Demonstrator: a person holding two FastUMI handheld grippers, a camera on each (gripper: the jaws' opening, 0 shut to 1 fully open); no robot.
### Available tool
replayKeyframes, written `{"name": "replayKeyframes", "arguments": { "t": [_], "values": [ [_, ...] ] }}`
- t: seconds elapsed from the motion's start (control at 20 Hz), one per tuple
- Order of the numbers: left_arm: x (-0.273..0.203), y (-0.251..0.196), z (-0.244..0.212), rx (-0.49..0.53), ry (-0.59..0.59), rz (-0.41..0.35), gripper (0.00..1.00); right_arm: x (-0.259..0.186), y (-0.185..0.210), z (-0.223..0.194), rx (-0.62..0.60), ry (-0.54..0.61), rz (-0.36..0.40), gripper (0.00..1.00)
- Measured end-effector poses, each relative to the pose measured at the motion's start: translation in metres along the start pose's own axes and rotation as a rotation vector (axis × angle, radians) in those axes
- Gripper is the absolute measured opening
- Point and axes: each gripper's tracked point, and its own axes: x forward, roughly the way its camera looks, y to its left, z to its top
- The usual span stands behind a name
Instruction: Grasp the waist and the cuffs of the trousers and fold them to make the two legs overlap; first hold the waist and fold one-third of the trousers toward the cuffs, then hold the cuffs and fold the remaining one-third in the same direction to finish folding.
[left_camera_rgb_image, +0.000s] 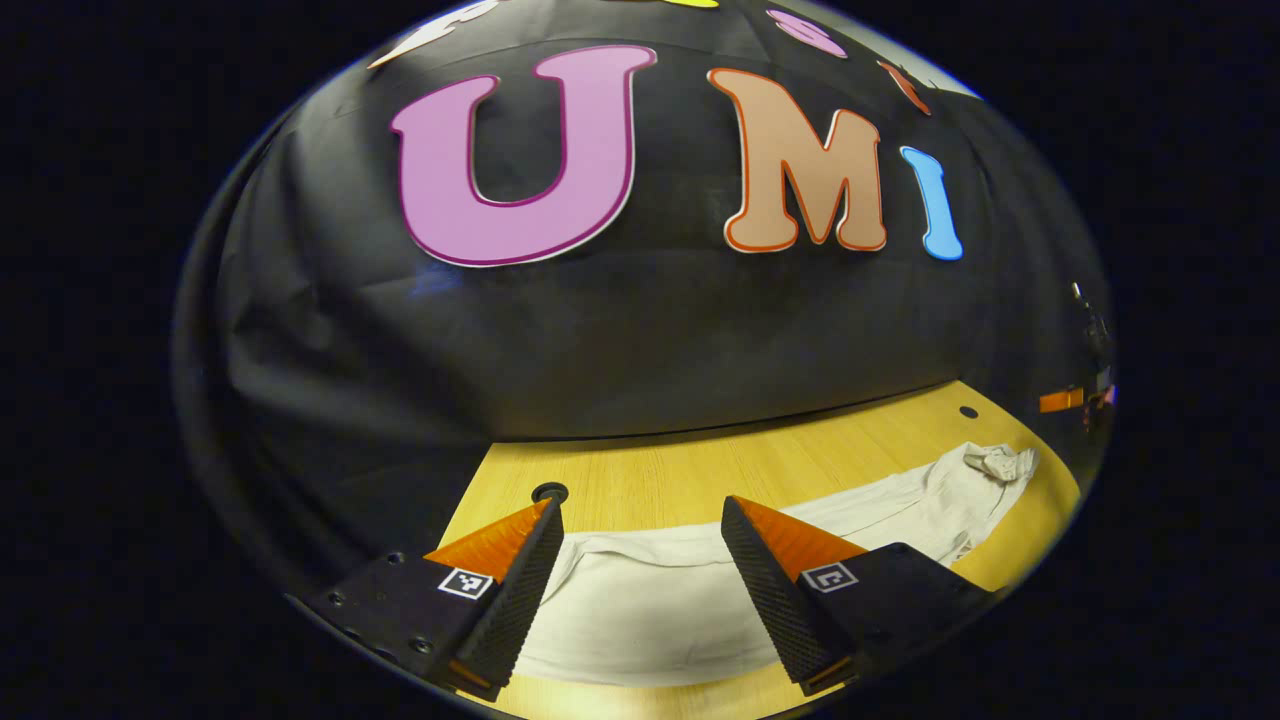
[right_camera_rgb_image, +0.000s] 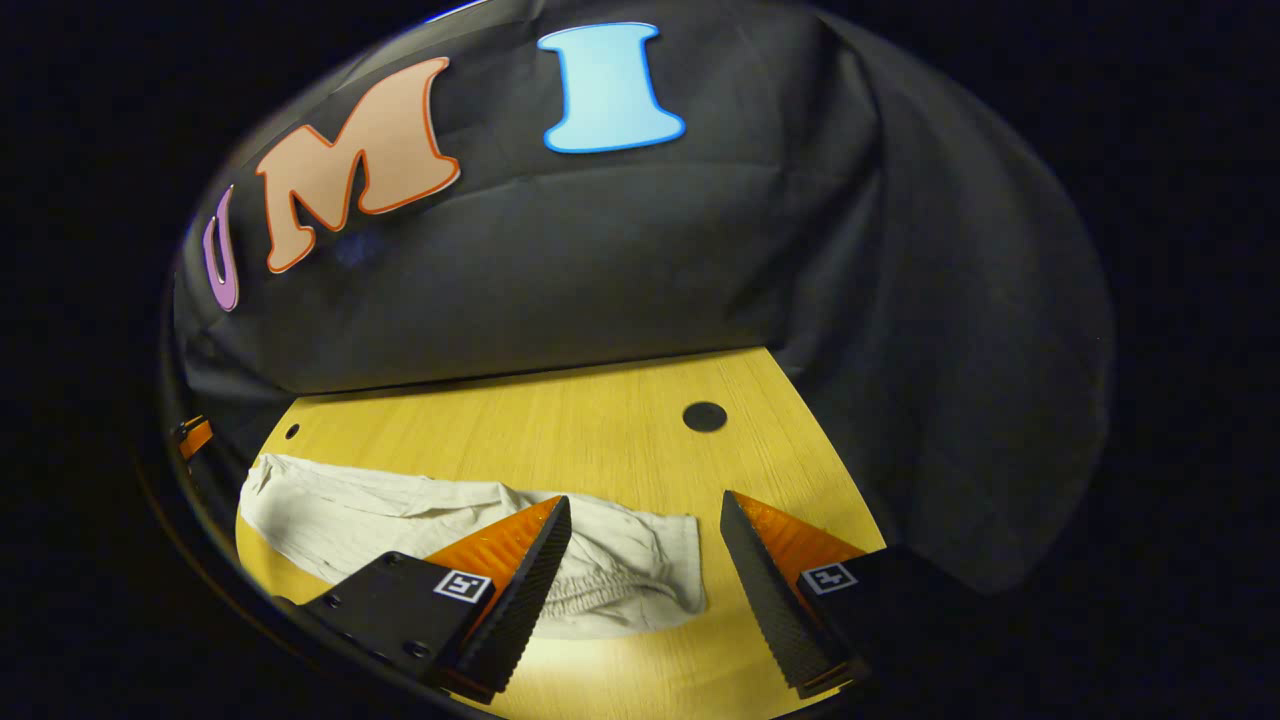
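Note:
White trousers (left_camera_rgb_image: 640, 610) lie stretched out on the wooden table (left_camera_rgb_image: 700, 470). In the left gripper view one flat end lies under and between my open left gripper (left_camera_rgb_image: 640, 505), and the cloth runs off right to a crumpled end (left_camera_rgb_image: 1000, 462). In the right gripper view the gathered elastic waist (right_camera_rgb_image: 610, 585) of the trousers (right_camera_rgb_image: 400, 520) lies just below my open right gripper (right_camera_rgb_image: 646, 498), mostly beside its left finger. Both grippers hover slightly above the cloth with nothing between their fingers.
The black cloth wall (left_camera_rgb_image: 650, 340) closes the table's far edge and wraps the right side (right_camera_rgb_image: 950, 400). Round holes sit in the tabletop (left_camera_rgb_image: 550, 492) (right_camera_rgb_image: 704, 416). A small orange part (right_camera_rgb_image: 195, 437) shows at the far left edge.

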Motion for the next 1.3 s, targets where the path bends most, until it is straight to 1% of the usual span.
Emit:
{"name": "replayKeyframes", "arguments": {
  "t": [0.15, 0.2, 0.3, 0.4, 0.45, 0.5, 0.55, 0.6, 0.65, 0.7, 0.75, 0.8, 0.9, 0.95, 1.0, 1.05, 1.2, 1.25, 1.3],
  "values": [
    [-0.024, -0.004, 0.008, -0.048, -0.016, -0.008, 0.96, -0.011, -0.028, -0.037, 0.095, 0.039, -0.028, 0.92],
    [-0.042, -0.006, 0.010, -0.051, -0.031, -0.011, 0.96, -0.012, -0.033, -0.048, 0.130, 0.045, -0.028, 0.96],
    [-0.068, -0.013, 0.013, -0.042, -0.053, -0.007, 0.96, -0.011, -0.040, -0.072, 0.182, 0.065, -0.025, 0.97],
    [-0.088, -0.021, 0.019, -0.031, -0.069, 0.000, 0.96, -0.006, -0.042, -0.093, 0.218, 0.089, -0.017, 0.96],
    [-0.098, -0.025, 0.021, -0.035, -0.074, 0.001, 0.96, -0.004, -0.039, -0.102, 0.239, 0.104, -0.004, 0.92],
    [-0.108, -0.030, 0.021, -0.043, -0.079, 0.002, 0.95, 0.001, -0.035, -0.109, 0.258, 0.117, 0.007, 0.96],
    [-0.117, -0.033, 0.023, -0.049, -0.083, 0.004, 0.95, 0.006, -0.032, -0.116, 0.277, 0.131, 0.021, 0.96],
    [-0.124, -0.035, 0.023, -0.053, -0.088, 0.012, 0.96, 0.011, -0.026, -0.120, 0.299, 0.139, 0.043, 0.92],
    [-0.132, -0.037, 0.026, -0.061, -0.097, 0.022, 0.96, 0.018, -0.018, -0.123, 0.328, 0.143, 0.064, 0.92],
    [-0.138, -0.039, 0.026, -0.069, -0.103, 0.030, 0.96, 0.024, -0.013, -0.122, 0.356, 0.144, 0.079, 0.96],
    [-0.144, -0.039, 0.026, -0.078, -0.103, 0.043, 0.96, 0.029, -0.010, -0.123, 0.377, 0.143, 0.087, 0.97],
    [-0.149, -0.039, 0.024, -0.086, -0.103, 0.051, 0.96, 0.035, -0.007, -0.122, 0.393, 0.137, 0.093, 0.92],
    [-0.155, -0.039, 0.026, -0.101, -0.104, 0.074, 0.96, 0.044, -0.002, -0.120, 0.420, 0.127, 0.098, 0.92],
    [-0.158, -0.040, 0.028, -0.112, -0.110, 0.081, 0.96, 0.047, 0.001, -0.120, 0.433, 0.124, 0.104, 0.96],
    [-0.161, -0.041, 0.032, -0.124, -0.121, 0.084, 0.96, 0.048, 0.003, -0.118, 0.443, 0.118, 0.106, 0.92],
    [-0.164, -0.043, 0.038, -0.136, -0.134, 0.086, 0.96, 0.051, 0.002, -0.115, 0.456, 0.104, 0.102, 0.92],
    [-0.165, -0.046, 0.045, -0.140, -0.155, 0.086, 0.96, 0.056, -0.006, -0.121, 0.485, 0.115, 0.078, 0.62],
    [-0.165, -0.047, 0.045, -0.135, -0.153, 0.088, 0.96, 0.055, -0.005, -0.121, 0.501, 0.119, 0.080, 0.49],
    [-0.165, -0.049, 0.045, -0.134, -0.154, 0.083, 0.96, 0.059, -0.005, -0.119, 0.511, 0.116, 0.074, 0.48]
  ]
}}
